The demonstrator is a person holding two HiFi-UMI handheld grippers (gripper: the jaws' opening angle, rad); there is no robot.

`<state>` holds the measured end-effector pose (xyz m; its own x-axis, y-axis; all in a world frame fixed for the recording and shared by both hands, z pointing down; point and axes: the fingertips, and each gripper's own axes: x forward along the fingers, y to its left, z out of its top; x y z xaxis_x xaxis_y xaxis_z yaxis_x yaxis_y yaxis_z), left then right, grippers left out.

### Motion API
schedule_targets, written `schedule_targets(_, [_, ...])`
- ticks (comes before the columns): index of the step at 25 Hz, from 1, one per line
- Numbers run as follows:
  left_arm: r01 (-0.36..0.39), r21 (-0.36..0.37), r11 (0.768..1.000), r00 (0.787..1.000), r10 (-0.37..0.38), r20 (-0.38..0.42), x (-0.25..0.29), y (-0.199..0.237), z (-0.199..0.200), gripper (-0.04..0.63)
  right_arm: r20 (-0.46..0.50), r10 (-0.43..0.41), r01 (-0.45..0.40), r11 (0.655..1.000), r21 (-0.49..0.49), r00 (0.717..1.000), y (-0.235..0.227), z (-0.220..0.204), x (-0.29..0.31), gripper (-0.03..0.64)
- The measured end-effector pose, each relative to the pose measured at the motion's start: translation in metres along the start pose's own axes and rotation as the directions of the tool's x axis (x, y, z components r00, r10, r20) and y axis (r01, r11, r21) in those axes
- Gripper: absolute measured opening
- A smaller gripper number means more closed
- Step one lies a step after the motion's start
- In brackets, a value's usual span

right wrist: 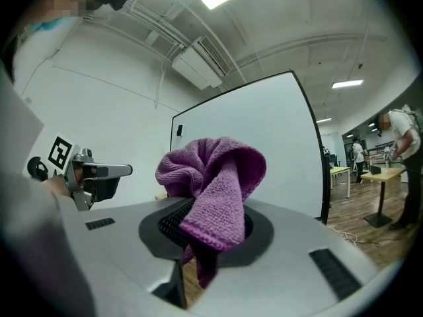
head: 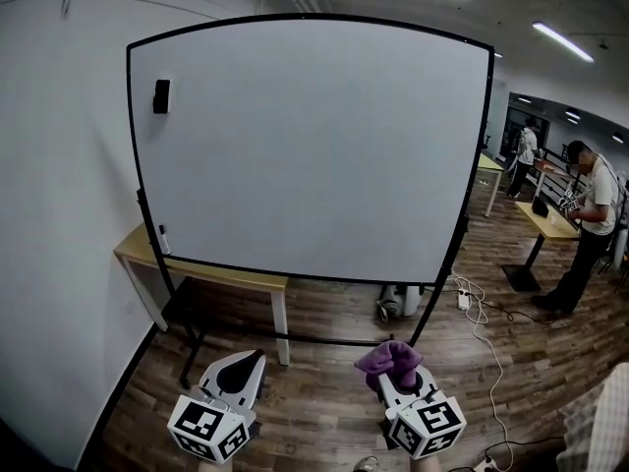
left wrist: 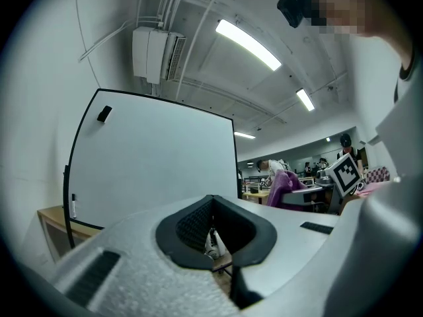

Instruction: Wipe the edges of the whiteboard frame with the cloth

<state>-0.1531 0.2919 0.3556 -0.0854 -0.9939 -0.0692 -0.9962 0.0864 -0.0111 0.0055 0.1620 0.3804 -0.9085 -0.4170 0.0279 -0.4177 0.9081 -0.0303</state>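
— What is recorded of the whiteboard (head: 314, 146)?

— It is noted standing upright on a wooden floor (head: 324, 308), bounded by a black frame (head: 488, 146). A wooden table (head: 241, 281) is seen behind its lower left corner, against the wall.

— And the left gripper (left wrist: 217, 242)?

— It is held low, below the board's bottom edge and well apart from the frame. Its jaws are found pressed together, and nothing is seen between them.

— The right gripper (right wrist: 201, 240)?

— It is held beside the left one, below the middle of the bottom edge, likewise clear of the frame. Its jaws are clamped on the purple cloth (right wrist: 215, 177).

— How is the cloth placed?

— It is bunched above the jaw tips, with a fold hung down between them. No contact with the frame is observed.

— Are any smaller items logged?

— A small black block (head: 161, 95) is fixed near the board's upper left corner. A white marker (head: 163, 239) is seen at the left edge, near the lower left corner.
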Motion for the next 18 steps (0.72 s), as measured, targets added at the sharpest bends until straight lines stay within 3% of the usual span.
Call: schedule_targets(18, [-0.017,-0.004,1.0,1.0,0.017,0.002,-0.022,0.005,-0.001,0.015,0.008,0.001,0.0,1.0,-0.014,1.0,0.018,0.003,-0.008,0.071])
